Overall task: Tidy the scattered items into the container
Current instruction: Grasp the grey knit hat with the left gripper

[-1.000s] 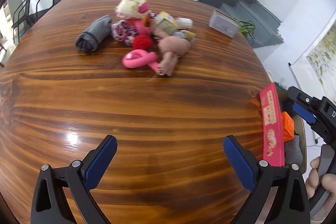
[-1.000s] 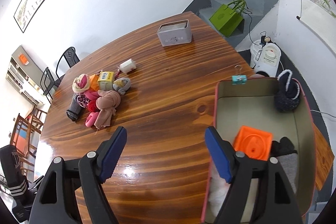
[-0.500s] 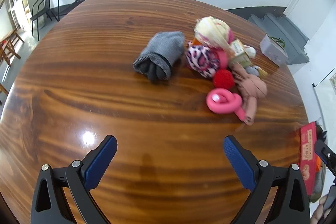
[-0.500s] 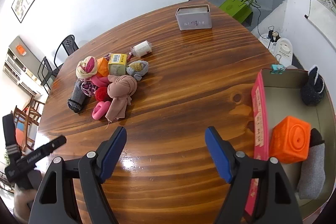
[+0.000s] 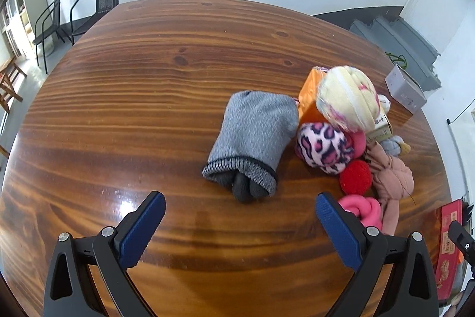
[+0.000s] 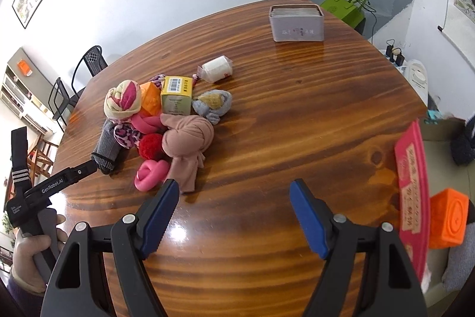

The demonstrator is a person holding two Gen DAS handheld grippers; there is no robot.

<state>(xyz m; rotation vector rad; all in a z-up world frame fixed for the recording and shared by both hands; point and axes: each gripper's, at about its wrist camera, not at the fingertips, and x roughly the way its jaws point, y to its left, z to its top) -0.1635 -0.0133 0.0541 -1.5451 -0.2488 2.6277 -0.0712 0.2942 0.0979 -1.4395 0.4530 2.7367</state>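
Blue-padded fingers of the left gripper (image 5: pixel 240 223) stand wide apart and empty above the glossy brown wooden table (image 5: pixel 142 115), just short of the rolled grey knitted sock bundle (image 5: pixel 252 138), the landmark at the edge of the scattered pile. The right gripper (image 6: pixel 234 216) likewise holds its fingers spread with nothing between them, over bare wood nearer the camera than the pile.

Just right of the grey bundle in the left wrist view lie a pink-and-black leopard-print fuzzy ball (image 5: pixel 323 147), a small red knitted ball (image 5: pixel 355 177) and a coiled hot-pink fabric ring (image 5: pixel 363 211), which is partly behind the right-hand finger. A knotted dusty-pink cloth (image 5: pixel 392 177) lies beyond the red ball. Behind the grey bundle sit a cream-and-pink rolled fluffy sock (image 5: pixel 347 100) and an orange block (image 5: pixel 308 100).

Farther back from the bundle, in the right wrist view, are a yellow cardboard box with a barcode (image 6: pixel 176 97), a grey-blue knotted sock (image 6: pixel 213 104), a white wrapped roll (image 6: pixel 216 72) and a grey metal tin (image 6: pixel 297 23).

Well apart from the bundle, off the table's right edge, the pink-walled open container (image 6: pixel 412 192) holds an orange cube (image 6: pixel 448 217) and dark cloth.
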